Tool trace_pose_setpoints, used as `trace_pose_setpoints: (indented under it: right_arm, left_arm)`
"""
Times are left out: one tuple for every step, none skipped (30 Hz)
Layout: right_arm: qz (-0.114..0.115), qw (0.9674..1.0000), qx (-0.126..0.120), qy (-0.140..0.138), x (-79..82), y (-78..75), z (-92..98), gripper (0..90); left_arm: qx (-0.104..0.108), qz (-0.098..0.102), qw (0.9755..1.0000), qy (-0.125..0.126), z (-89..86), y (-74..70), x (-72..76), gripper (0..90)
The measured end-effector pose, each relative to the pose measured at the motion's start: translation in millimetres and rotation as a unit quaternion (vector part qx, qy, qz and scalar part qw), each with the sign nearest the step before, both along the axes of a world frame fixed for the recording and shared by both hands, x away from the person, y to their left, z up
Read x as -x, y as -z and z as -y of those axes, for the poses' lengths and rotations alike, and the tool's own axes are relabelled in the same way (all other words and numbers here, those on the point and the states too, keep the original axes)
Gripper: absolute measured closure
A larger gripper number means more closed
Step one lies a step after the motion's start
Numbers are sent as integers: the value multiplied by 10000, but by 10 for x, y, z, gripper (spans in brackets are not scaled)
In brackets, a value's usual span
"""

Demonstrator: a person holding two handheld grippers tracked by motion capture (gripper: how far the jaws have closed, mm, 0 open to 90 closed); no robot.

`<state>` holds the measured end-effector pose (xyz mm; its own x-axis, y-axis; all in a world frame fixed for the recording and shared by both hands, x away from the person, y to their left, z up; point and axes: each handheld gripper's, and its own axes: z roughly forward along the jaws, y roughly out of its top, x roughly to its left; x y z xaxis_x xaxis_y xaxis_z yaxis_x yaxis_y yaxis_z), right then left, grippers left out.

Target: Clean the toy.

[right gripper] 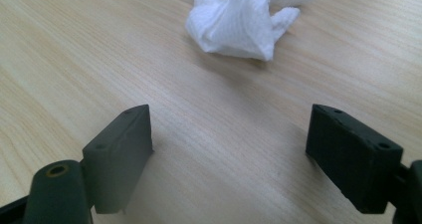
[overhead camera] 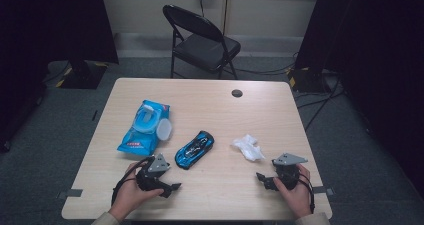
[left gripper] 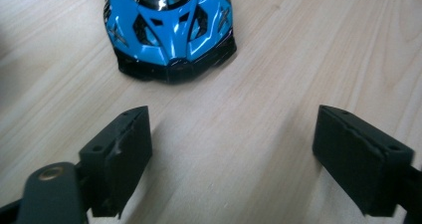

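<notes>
Two hands come in at the near edge of the light wooden table, each holding a black gripper low over the wood. On the person's left, the left gripper sits just short of a blue toy sports car, which lies near the middle of the table at a slant; in the left gripper view the jaws stand wide apart with bare wood between them, and the car's nose points back toward the jaws, close ahead but not touching. On the right, the right gripper is likewise spread open and holds nothing; in the right gripper view a crumpled white tissue lies just ahead of its jaws, apart from them. From above, the tissue rests to the right of the car, well clear of it. A blue pack of wet wipes with its white lid flipped open lies left of the car, farther in. Beyond the table stands a black folding chair.
</notes>
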<state>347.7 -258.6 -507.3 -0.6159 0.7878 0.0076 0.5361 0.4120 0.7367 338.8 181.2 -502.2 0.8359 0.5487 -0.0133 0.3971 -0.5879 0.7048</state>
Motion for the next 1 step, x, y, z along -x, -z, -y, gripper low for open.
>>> trace_pose_setpoints:
  right_arm:
    - [-1,10000,-2,-6,-1,0,1,172]
  left_arm:
    - [-5,8,10000,10,-2,-1,-2,157]
